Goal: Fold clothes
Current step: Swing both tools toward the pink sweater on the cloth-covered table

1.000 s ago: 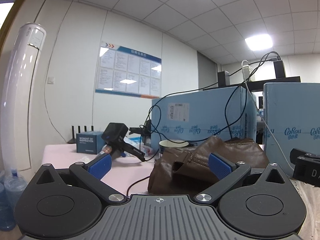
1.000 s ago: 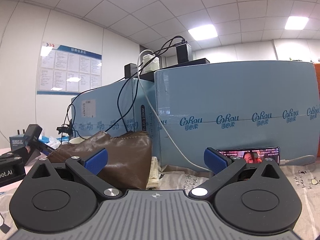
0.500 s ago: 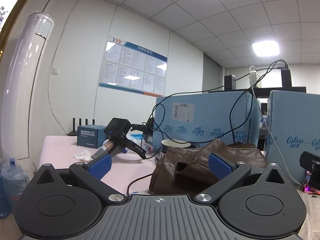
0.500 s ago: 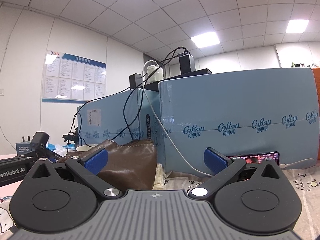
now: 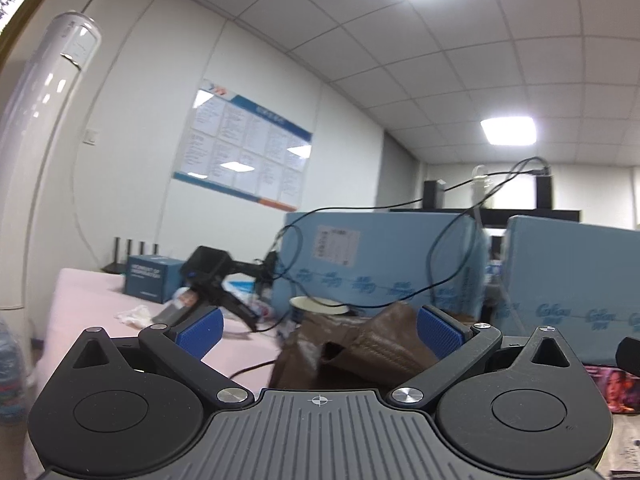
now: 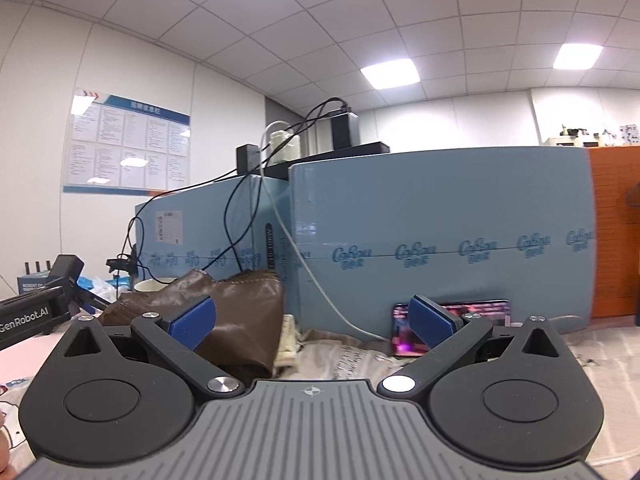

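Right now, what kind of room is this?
Probably an office or lab workspace: grid ceiling with panel lights, a wall notice board, and blue cartons with cables behind a cluttered table.

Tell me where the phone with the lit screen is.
In the right wrist view the phone leans against the big blue box, low right of centre, behind the right gripper.

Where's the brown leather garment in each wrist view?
Left wrist: brown leather garment sits low centre, between the open left gripper fingers, beyond them.
Right wrist: it lies lower left of centre, behind the open right gripper's left finger.
Shared landmark: white paper cup just behind the garment.
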{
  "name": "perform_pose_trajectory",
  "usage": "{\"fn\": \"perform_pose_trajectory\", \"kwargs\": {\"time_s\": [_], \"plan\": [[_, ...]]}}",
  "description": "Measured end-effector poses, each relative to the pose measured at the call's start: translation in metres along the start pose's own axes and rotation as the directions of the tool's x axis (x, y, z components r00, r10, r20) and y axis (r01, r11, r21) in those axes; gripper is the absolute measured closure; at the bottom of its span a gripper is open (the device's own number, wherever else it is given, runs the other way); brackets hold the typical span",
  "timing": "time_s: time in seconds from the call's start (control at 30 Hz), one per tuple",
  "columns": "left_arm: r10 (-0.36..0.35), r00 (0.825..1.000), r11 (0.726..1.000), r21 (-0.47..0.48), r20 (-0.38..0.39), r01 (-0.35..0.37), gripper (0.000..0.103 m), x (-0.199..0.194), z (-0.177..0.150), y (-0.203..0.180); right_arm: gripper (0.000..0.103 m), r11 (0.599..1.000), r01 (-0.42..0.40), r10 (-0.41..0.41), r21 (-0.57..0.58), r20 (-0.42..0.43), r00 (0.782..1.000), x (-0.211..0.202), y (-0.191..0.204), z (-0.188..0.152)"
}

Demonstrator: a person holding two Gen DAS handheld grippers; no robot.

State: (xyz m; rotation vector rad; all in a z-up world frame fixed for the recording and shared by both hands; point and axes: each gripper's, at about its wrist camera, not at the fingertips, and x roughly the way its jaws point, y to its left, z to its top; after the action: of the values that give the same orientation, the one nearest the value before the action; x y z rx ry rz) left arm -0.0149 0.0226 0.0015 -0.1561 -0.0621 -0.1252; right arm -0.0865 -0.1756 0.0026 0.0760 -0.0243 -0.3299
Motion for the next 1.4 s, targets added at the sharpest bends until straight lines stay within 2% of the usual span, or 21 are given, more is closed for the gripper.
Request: {"fn": "perform_pose_trajectory", "kwargs": {"time_s": [0.13,0.3,0.4,0.53,0.67,0.77,0.87,0.93,1.0,1.07,1.17,1.2,1.3,1.4], "plan": [[-0.109,0.994,0.994,0.0,0.026,0.109,0.0,-0.008,0.004,-0.003,0.0,1.0,0.026,-0.026,-0.004,0.007,1.0,-0.022,-0.008,0.004],[-0.242,0.97,0.97,0.029,0.018,0.241,0.0,-0.017,0.009,-0.022,0.0,0.997,0.072,-0.072,0.018,0.018,0.997,-0.048,-0.027,0.009],[-0.347,0.937,0.938,0.037,0.04,0.345,0.0,-0.027,0.012,-0.037,0.0,0.995,0.099,-0.1,0.029,0.038,0.994,-0.068,-0.043,0.012],[-0.484,0.874,0.872,0.103,0.048,0.478,0.0,-0.043,0.013,-0.069,0.0,0.988,0.155,-0.156,0.025,0.067,0.985,-0.095,-0.067,0.016],[-0.615,0.788,0.783,0.145,0.031,0.605,0.0,-0.057,0.008,-0.105,0.0,0.971,0.235,-0.237,0.028,0.081,0.968,-0.12,-0.095,0.018],[-0.695,0.718,0.71,0.135,-0.023,0.691,0.0,-0.061,0.006,-0.13,0.0,0.952,0.307,-0.307,0.013,0.084,0.948,-0.138,-0.118,0.018],[-0.765,0.642,0.635,0.113,-0.051,0.765,0.0,-0.067,0.003,-0.155,0.0,0.92,0.392,-0.39,-0.002,0.078,0.917,-0.155,-0.143,0.018],[-0.805,0.589,0.583,0.091,-0.075,0.807,0.0,-0.068,0.002,-0.172,0.0,0.89,0.455,-0.454,-0.006,0.069,0.888,-0.168,-0.161,0.019],[-0.841,0.528,0.525,0.061,-0.116,0.849,0.0,-0.069,0.0,-0.19,0.0,0.852,0.524,-0.523,-0.014,0.045,0.851,-0.177,-0.182,0.02],[-0.872,0.458,0.464,0.007,-0.171,0.886,0.0,-0.066,-0.002,-0.209,0.0,0.805,0.592,-0.592,-0.032,0.021,0.806,-0.183,-0.201,0.022],[-0.906,0.344,0.38,-0.116,-0.247,0.917,0.0,-0.058,-0.009,-0.234,0.0,0.714,0.699,-0.7,-0.05,-0.019,0.714,-0.189,-0.233,0.026],[-0.912,0.312,0.358,-0.146,-0.265,0.922,0.0,-0.058,-0.012,-0.242,0.0,0.688,0.723,-0.725,-0.053,-0.038,0.688,-0.189,-0.244,0.028],[-0.917,0.243,0.315,-0.2,-0.315,0.928,0.0,-0.061,-0.023,-0.266,0.0,0.618,0.783,-0.785,-0.061,-0.086,0.613,-0.182,-0.281,0.03],[-0.908,0.215,0.306,-0.22,-0.359,0.926,0.0,-0.065,-0.034,-0.289,0.0,0.561,0.827,-0.823,-0.039,-0.132,0.552,-0.169,-0.316,0.029]]}}
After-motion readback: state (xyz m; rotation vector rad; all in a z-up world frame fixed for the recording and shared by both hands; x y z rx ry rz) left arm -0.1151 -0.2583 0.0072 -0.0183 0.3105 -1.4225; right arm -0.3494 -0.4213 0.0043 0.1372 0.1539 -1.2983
